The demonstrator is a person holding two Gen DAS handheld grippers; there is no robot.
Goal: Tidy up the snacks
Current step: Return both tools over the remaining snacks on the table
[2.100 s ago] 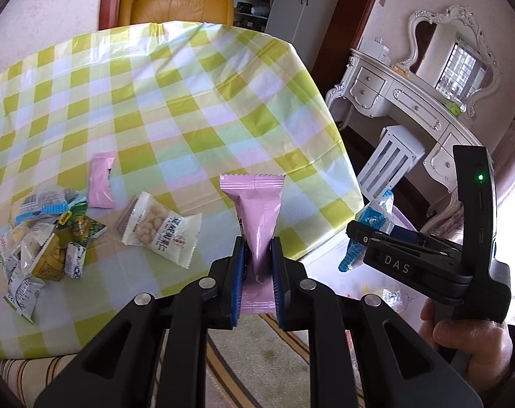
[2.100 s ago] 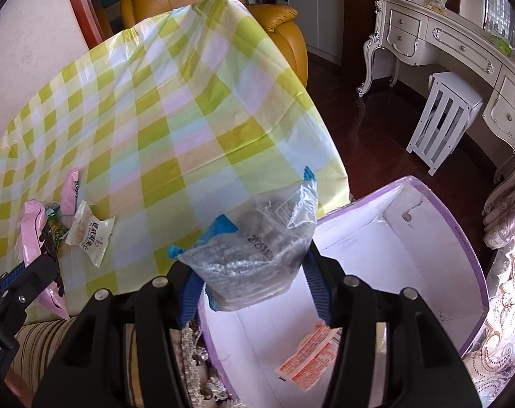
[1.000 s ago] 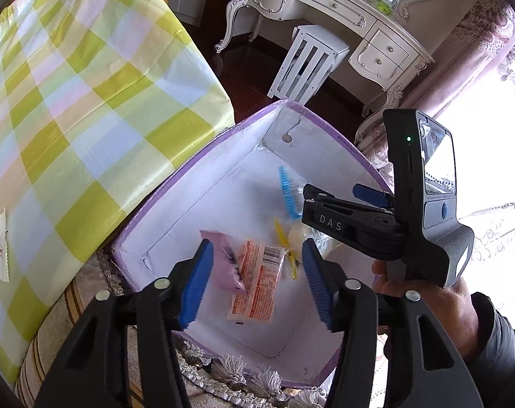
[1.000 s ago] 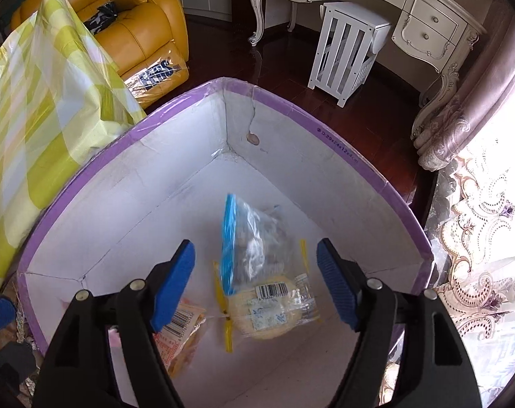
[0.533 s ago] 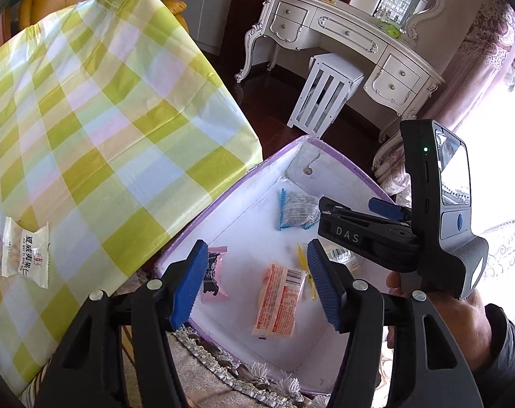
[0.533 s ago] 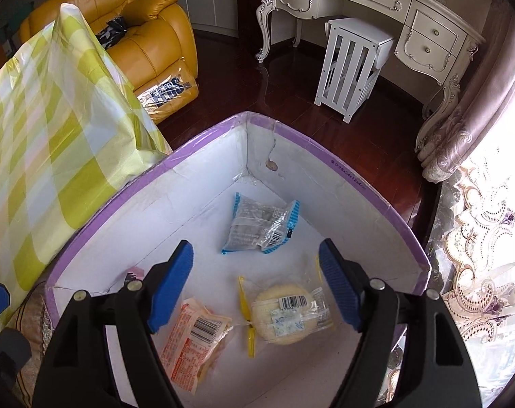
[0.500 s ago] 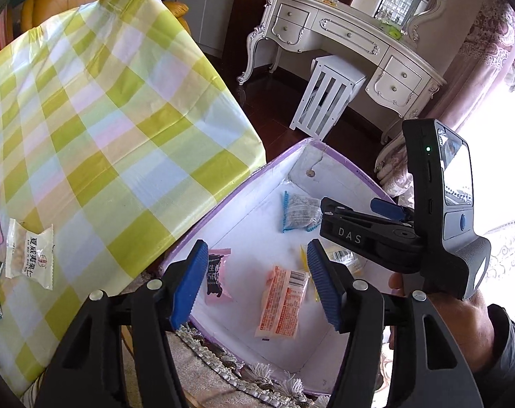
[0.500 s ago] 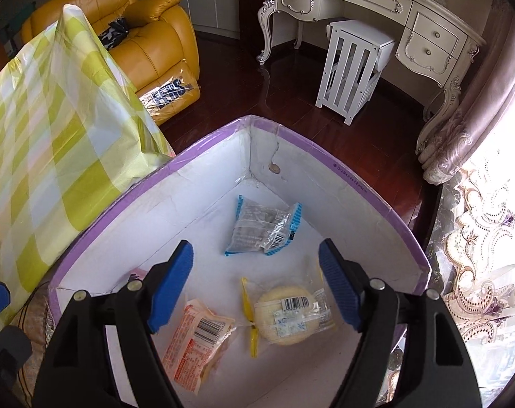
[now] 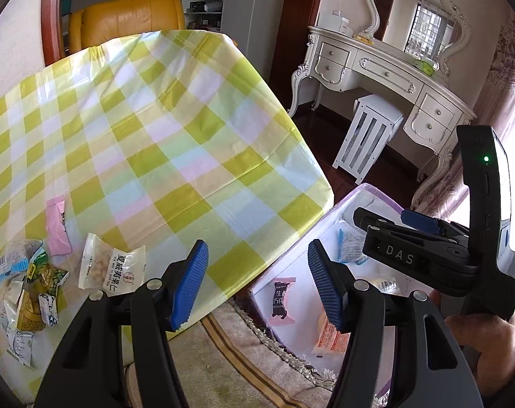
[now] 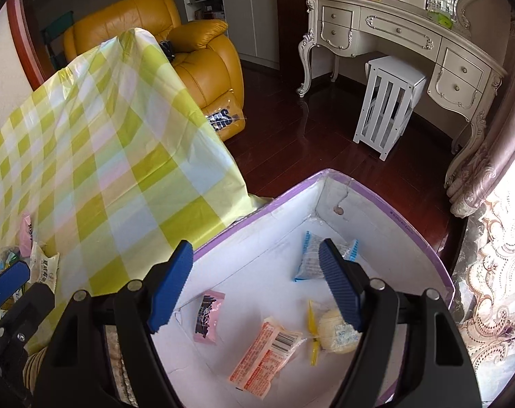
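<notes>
Left gripper (image 9: 257, 280): blue-padded jaws stand apart, nothing between them. It hangs over the near corner of the table, where the yellow-green checked tablecloth (image 9: 162, 142) drops off the edge.

Ahead and to its left, on the cloth: a clear nut packet with printed characters (image 9: 111, 267), a pink wrapper (image 9: 57, 226) just beyond it, and further left a loose heap of small green and blue packets (image 9: 22, 292).

To its right and lower down: the purple-rimmed box (image 9: 376, 192) with white inside walls, standing on the fringed rug (image 9: 257, 350). A pink chocolate packet (image 9: 281, 301) shows on the box floor.

Right gripper (image 10: 255, 287): jaws wide apart and empty, hovering above the box (image 10: 417, 234). A hand (image 9: 481, 333) shows on its grip in the left view.

Below it, on the box floor: pink chocolate packet (image 10: 208, 316) under the left pad, an orange barcoded packet (image 10: 265, 358) nearer the camera, a round pale cake in clear wrap with yellow ends (image 10: 335, 335) under the right pad, a blue-edged clear packet (image 10: 311, 260) ahead of it toward the far corner.

Beyond: yellow leather armchair (image 10: 196, 54), white slatted stool (image 10: 388, 105), ornate white dressing table (image 10: 410, 34).
</notes>
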